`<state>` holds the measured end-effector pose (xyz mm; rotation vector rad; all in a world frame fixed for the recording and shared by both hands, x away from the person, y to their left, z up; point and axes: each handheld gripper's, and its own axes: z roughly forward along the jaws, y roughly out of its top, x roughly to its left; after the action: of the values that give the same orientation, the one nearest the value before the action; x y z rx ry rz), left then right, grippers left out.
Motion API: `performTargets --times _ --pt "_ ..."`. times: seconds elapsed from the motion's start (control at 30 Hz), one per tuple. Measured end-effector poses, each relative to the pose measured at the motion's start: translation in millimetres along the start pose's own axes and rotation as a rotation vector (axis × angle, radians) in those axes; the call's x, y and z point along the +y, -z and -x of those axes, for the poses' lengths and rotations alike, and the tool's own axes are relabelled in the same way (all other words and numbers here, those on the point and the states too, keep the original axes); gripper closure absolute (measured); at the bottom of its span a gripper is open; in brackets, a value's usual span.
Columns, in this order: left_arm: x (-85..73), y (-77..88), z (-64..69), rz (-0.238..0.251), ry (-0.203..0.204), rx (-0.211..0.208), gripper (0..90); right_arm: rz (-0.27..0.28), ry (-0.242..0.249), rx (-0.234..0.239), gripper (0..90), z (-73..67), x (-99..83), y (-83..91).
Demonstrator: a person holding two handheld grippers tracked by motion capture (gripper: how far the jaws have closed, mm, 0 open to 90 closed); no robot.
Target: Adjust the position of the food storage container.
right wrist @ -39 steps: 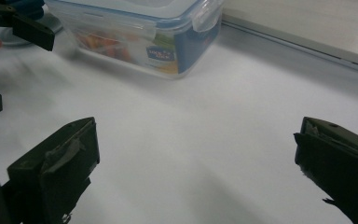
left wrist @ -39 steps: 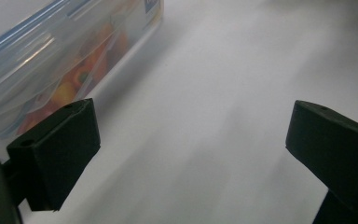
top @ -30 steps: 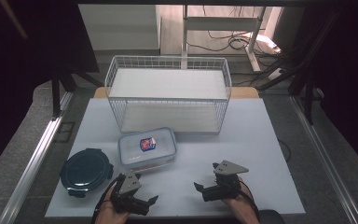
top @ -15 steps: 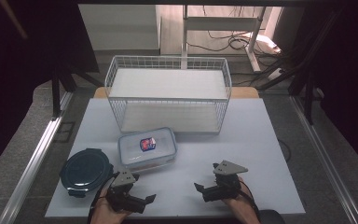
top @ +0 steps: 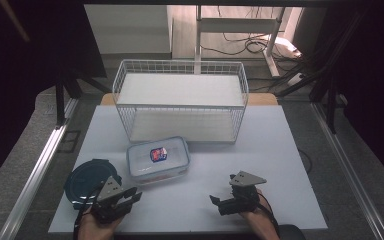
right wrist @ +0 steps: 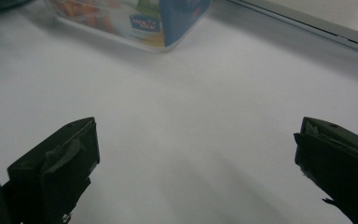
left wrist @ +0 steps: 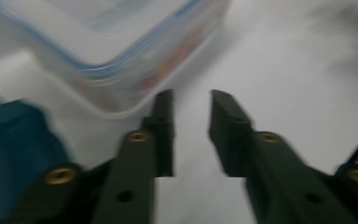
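Now the left gripper (left wrist: 191, 135) has just narrowed, empty.

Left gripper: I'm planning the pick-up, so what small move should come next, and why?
Probably open the left gripper wider and ease it toward the clear food container. Its jaws have just been closing with nothing between them, leaving a gap too narrow for the container, whose rounded corner lies just ahead, untouched.

A clear container (top: 158, 159) with a blue-rimmed lid and a red-and-blue label, a dark teal round lid (top: 87, 178), a white wire basket (top: 181, 100), a white worktop (top: 260, 150), black jaws.
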<state>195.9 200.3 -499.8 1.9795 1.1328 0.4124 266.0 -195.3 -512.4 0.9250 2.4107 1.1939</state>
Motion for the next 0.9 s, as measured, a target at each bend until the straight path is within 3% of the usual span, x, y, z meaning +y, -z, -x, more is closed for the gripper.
performTargets --times 0.07,0.13,0.17,0.23,0.27,0.57,0.9 --pt "-0.7 1.5 -2.9 -0.004 0.002 0.01 85.4 -0.002 0.0 0.001 0.0 0.0 -0.1 -0.1" --pt "-2.3 2.2 -7.9 -0.031 -0.002 0.051 90.0 -0.006 0.001 0.001 0.0 0.1 -0.3 -0.7" --pt "-4.0 3.3 -14.9 -0.043 0.019 0.08 90.0 -0.009 0.003 0.001 0.0 0.2 -0.4 -0.7" --pt "-4.8 4.4 -18.3 -0.042 0.03 0.092 90.0 -0.009 0.003 0.002 0.0 0.2 -0.4 -0.7" --pt "-5.6 7.1 -23.7 -0.025 0.053 0.079 90.0 -0.01 0.003 0.004 0.0 0.2 -0.4 -0.9" --pt "-5.0 7.7 -29.4 -0.011 0.07 0.072 90.0 -0.033 0.013 0.01 0.0 -0.2 -1.2 -2.3" --pt "-7.6 13.6 -52.0 -0.006 0.105 0.125 90.0 -0.029 0.004 0.012 0.0 0.6 -1.0 -1.9"
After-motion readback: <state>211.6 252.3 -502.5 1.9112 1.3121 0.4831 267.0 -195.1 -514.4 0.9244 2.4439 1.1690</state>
